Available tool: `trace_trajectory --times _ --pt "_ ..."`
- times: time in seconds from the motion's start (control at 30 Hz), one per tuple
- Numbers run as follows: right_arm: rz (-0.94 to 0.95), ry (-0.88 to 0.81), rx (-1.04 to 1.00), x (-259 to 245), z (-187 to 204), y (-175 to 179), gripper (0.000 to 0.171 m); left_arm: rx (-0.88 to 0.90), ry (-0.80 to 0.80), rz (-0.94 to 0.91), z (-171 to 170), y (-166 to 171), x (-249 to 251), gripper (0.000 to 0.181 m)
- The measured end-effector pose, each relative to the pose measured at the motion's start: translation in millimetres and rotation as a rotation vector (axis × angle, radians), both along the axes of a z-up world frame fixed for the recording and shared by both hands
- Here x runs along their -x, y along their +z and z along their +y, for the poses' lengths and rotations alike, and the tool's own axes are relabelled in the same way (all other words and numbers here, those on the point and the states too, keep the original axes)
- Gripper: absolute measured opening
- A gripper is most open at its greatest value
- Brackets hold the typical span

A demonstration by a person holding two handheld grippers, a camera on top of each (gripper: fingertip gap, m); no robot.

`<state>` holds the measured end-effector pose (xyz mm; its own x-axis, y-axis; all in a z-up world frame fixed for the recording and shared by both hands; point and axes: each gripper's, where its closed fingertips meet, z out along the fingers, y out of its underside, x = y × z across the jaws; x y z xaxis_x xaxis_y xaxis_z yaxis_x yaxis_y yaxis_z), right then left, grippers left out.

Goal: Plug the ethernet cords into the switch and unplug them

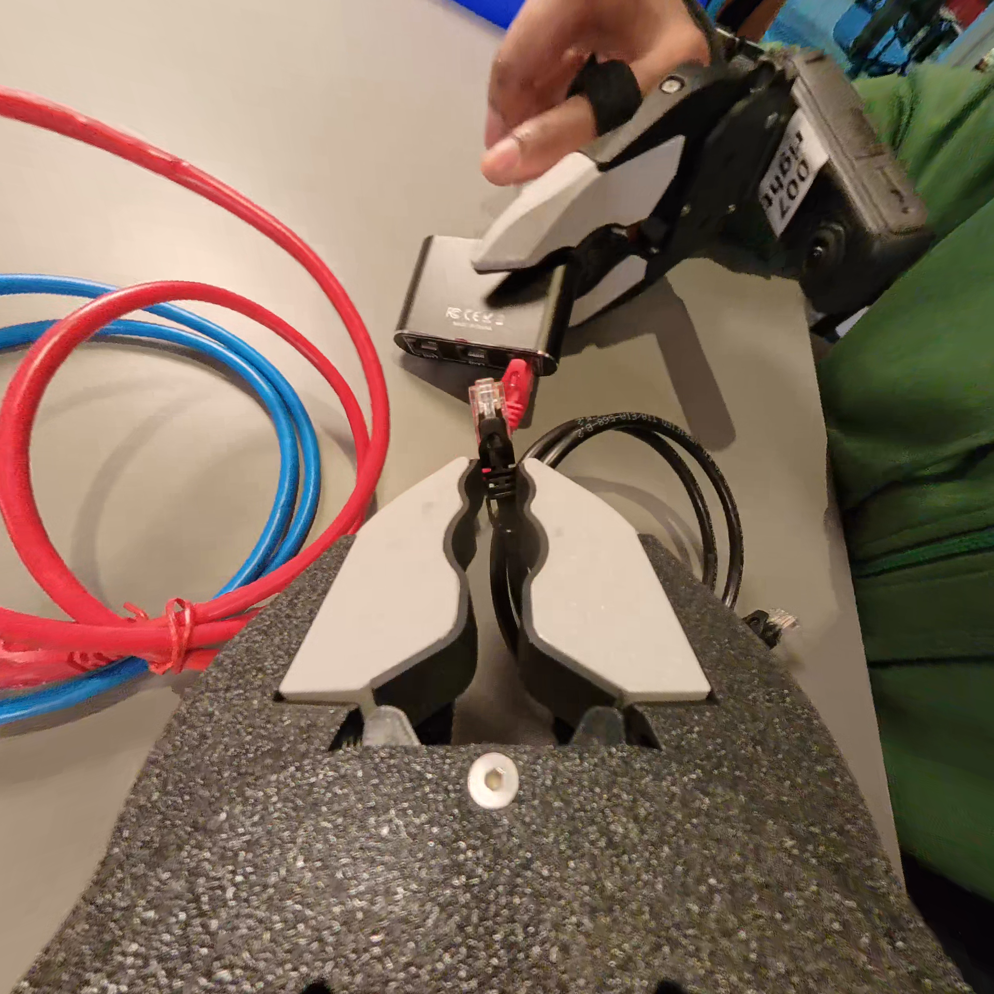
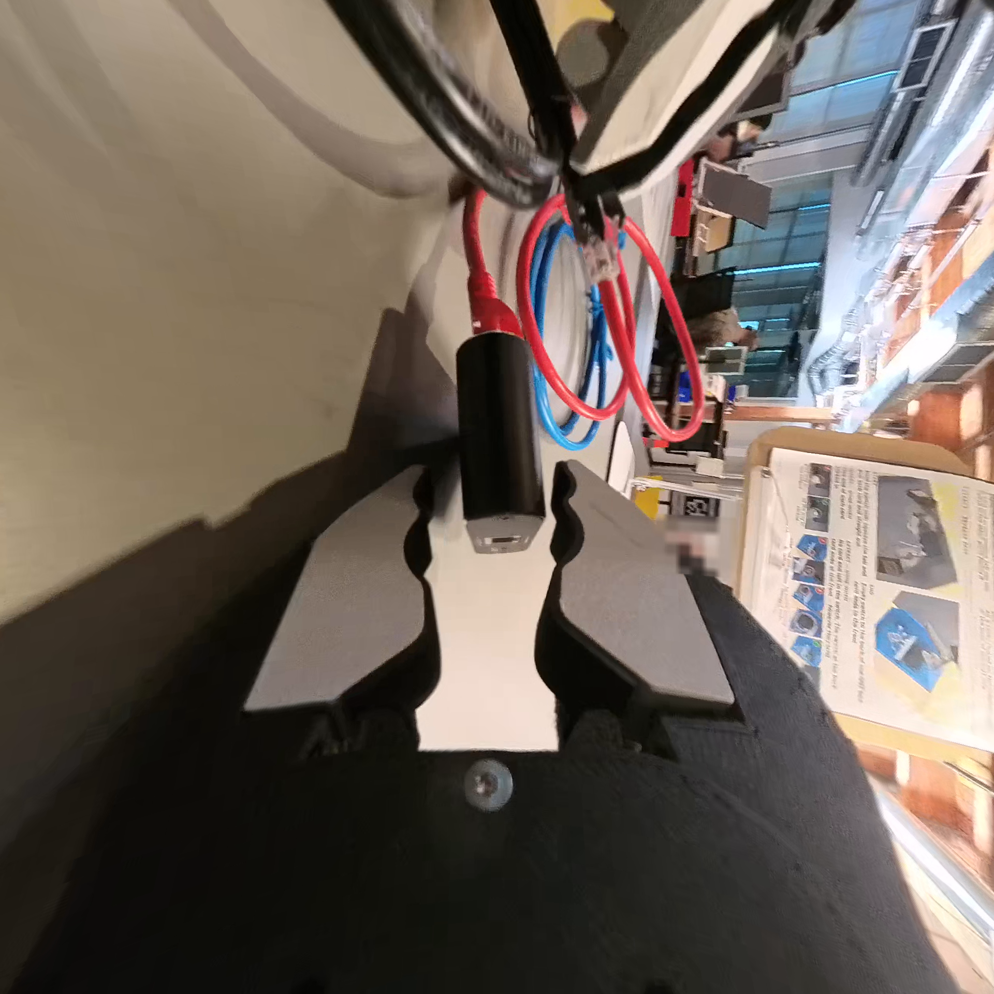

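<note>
A small black switch (image 1: 473,301) lies on the grey table, its ports facing my left gripper. A red plug (image 1: 516,387) sits in its right-hand port. My left gripper (image 1: 497,468) is shut on the boot of the black ethernet cord, and its clear plug (image 1: 487,395) points at the switch just short of the ports, beside the red plug. My right gripper (image 2: 492,478), turned on its side, is open, with its fingers (image 2: 355,586) either side of the switch's (image 2: 500,430) far end and a small gap on each side. It also shows in the left wrist view (image 1: 505,274).
Coiled red (image 1: 215,215) and blue (image 1: 258,387) cords lie at the left, tied with a red twist tie. The black cord's loop (image 1: 715,484) and its other plug (image 1: 774,624) lie by the table's right edge. A person's hand (image 1: 565,91) and green sleeve (image 1: 914,430) are at the right.
</note>
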<state>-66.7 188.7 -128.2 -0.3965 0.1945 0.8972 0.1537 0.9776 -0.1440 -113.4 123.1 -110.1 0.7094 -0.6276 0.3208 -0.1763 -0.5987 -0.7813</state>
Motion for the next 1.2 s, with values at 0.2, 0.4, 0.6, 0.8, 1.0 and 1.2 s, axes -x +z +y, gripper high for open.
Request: trace_trajectory --times 0.2,0.4,0.6,0.8,1.0,1.2 --pt "-0.123 0.025 0.160 -15.0 -11.7 -2.0 0.049 -0.004 0.033 -0.004 6.5 -5.9 2.3 0.012" --pt "-0.213 0.033 0.288 -27.8 -19.7 -1.6 0.059 -0.042 0.058 -0.043 11.2 1.1 3.9 0.012" --pt "-0.341 0.055 0.525 -47.7 -26.4 0.3 0.049 -0.071 0.047 -0.015 11.8 0.5 0.7 0.012" --pt "-0.444 0.078 0.748 -70.4 -31.0 16.8 0.029 -0.137 0.001 0.038 9.9 4.8 -11.1 0.012" --pt "-0.174 0.002 0.867 -32.9 -23.3 53.4 0.023 -0.233 -0.074 0.082 5.8 12.4 -31.6 0.012" --pt "-0.201 -0.050 0.946 -10.4 -46.7 41.4 0.032 -0.287 -0.131 0.158 1.7 9.9 -45.1 0.012"
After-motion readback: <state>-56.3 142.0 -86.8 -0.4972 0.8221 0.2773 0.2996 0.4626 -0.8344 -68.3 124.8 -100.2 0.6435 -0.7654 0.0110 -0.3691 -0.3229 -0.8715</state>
